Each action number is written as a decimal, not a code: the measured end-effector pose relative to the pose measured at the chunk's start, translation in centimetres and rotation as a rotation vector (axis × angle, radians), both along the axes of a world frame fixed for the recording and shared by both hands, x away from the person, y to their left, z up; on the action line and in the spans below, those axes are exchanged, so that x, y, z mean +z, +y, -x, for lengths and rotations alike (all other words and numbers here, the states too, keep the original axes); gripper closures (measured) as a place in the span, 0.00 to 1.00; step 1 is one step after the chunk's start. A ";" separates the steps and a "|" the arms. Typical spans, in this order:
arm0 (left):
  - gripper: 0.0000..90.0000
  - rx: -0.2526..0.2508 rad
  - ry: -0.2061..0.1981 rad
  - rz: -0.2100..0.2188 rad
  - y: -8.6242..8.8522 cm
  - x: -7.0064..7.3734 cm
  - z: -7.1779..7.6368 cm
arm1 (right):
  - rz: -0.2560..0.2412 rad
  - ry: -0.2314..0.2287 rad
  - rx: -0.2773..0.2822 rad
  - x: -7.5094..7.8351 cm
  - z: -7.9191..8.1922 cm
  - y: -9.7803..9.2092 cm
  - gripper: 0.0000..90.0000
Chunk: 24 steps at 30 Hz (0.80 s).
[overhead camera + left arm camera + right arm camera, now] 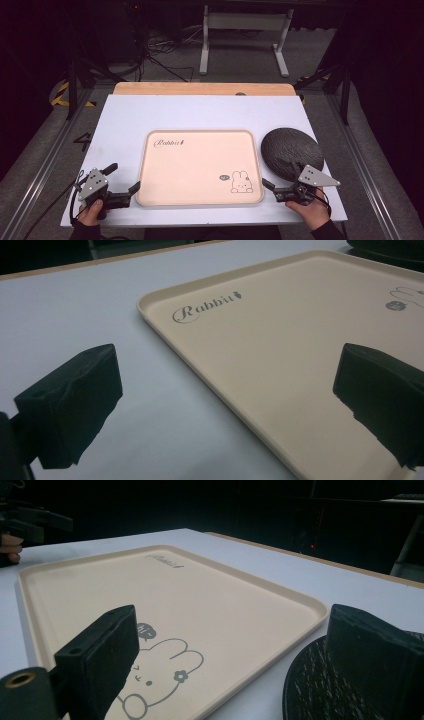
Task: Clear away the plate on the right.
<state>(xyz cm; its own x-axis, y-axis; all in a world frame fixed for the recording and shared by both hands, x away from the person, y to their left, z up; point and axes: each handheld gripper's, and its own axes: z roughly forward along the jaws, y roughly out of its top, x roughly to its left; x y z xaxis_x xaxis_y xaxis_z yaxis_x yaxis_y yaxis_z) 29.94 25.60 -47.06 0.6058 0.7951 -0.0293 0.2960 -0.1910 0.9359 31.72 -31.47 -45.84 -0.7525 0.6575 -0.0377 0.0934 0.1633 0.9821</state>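
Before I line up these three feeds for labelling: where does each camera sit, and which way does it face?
High view: above the near table edge, looking forward and down on tray, black plate, both hands and tongs.
Left gripper view: on the left tongs, facing the tray's left rim; own open jaws show.
Right gripper view: on the right tongs, facing tray and plate; own open jaws show.
Shared: all see the tray.

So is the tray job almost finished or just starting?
Just starting, it looks like. Nothing is done yet: the tray holds nothing, and the dark plate sits on the table just to its right. The left gripper and right gripper are open, one at each near corner of the tray, gripping nothing. Probably everything is still left, maybe the plate going onto the tray.
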 end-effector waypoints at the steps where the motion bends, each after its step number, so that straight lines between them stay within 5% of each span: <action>1: 0.00 0.002 0.004 0.000 0.0 0.0 0.0 | -0.002 0.001 -0.002 0.0 0.0 0.0 0.09; 24: 0.00 -0.003 0.003 -0.002 0.0 0.0 -0.1 | -0.011 -0.004 0.015 0.0 0.0 -0.2 0.12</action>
